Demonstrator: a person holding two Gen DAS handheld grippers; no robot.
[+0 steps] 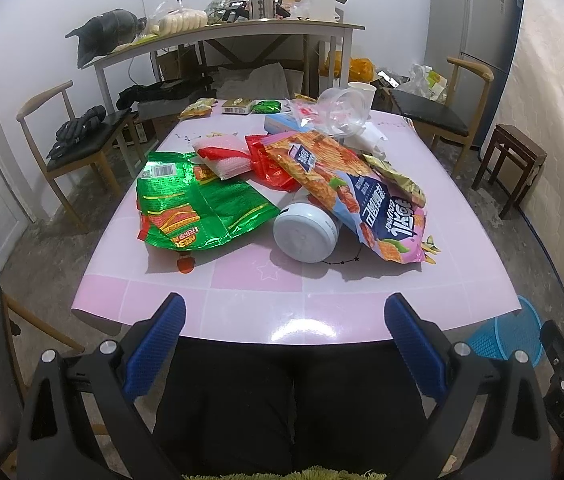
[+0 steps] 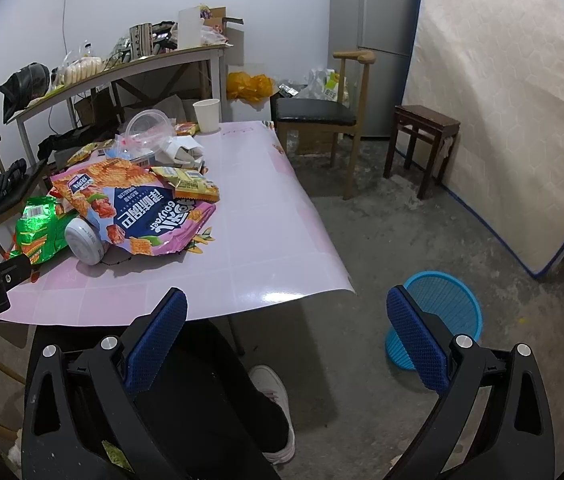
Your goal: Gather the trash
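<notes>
Left wrist view: the left gripper [image 1: 284, 316] sits at the bottom of the frame with its blue fingers [image 1: 154, 348] spread wide and holding nothing, hovering over the near edge of the pink table [image 1: 242, 300]. The trash lies heaped in the middle of the frame: a crumpled green foil wrapper [image 1: 202, 204] centre left, a white lidded jar [image 1: 306, 232] on its side just right of it, and a large pink-and-orange snack bag [image 1: 346, 188] draped over the jar. Behind them lie a red packet [image 1: 274, 168], a clear plastic container [image 1: 342, 112] and a paper cup [image 1: 362, 92]. A blue mesh basket [image 1: 510, 336] stands on the floor at lower right

Right wrist view: the right gripper [image 2: 286, 312] has its fingers [image 2: 418, 336] parted and empty, off the table's near right corner. The same pile fills the left centre, the snack bag [image 2: 142, 208] on top, the jar [image 2: 84, 242] beneath it. The basket [image 2: 446, 300] is on the floor at lower right, well apart from the trash
</notes>
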